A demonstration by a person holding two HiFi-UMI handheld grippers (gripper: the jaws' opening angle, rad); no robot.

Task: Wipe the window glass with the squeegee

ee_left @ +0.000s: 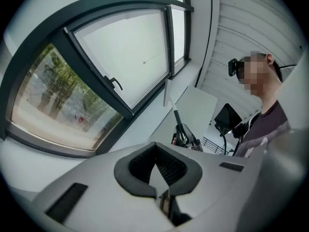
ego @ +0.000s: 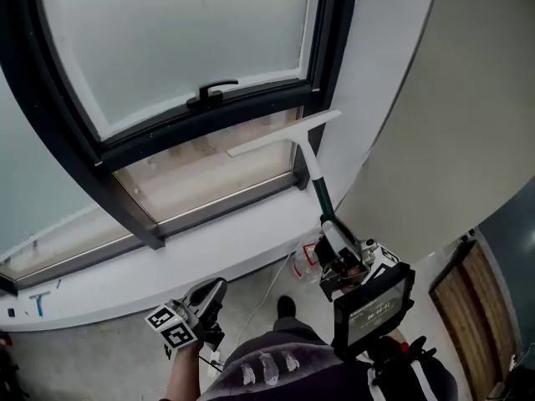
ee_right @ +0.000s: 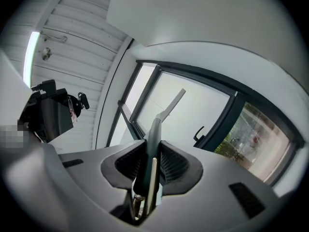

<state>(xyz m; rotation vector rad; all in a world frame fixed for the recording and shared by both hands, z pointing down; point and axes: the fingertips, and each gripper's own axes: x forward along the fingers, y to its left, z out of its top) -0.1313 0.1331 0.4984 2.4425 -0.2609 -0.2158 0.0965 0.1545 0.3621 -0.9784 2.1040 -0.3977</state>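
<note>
With our right gripper (ego: 333,239) clamped on the squeegee (ego: 284,136) handle and our left gripper (ego: 205,297) shut empty, the blade could twist in that grip against the glass (ego: 201,32).

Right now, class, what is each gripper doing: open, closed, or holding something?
Left gripper: closed, empty.
Right gripper: closed on the handle of the squeegee.

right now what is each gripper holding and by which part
The right gripper grips the squeegee by the lower end of its handle; the left gripper is shut on nothing.
</note>
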